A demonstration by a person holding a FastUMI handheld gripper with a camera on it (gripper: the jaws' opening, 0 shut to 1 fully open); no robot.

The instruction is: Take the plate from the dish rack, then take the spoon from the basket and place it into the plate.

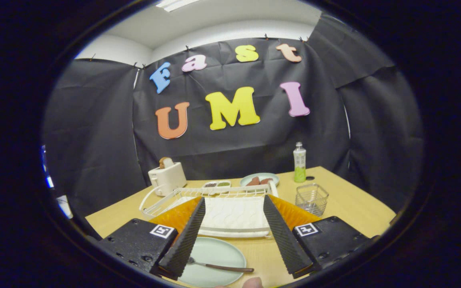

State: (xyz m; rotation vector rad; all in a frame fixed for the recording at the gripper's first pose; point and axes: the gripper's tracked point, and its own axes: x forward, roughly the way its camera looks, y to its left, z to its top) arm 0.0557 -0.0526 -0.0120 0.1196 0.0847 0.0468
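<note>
A pale green plate [210, 260] lies flat on the wooden table, close in front of the white dish rack [222, 212] and partly under my left finger. A spoon [220, 266] with a dark handle rests across the plate, bowl toward the left finger. My gripper [234, 228] hovers above them, open, with nothing between its fingers. The wire basket [311, 199] stands to the right of the rack, beyond the right finger, and looks empty.
A white toaster [167, 177] stands behind the rack on the left. A small tray [216, 185], a second plate with food [259, 179] and a green bottle [299, 162] sit near the back wall. A fingertip [251, 283] shows by the near table edge.
</note>
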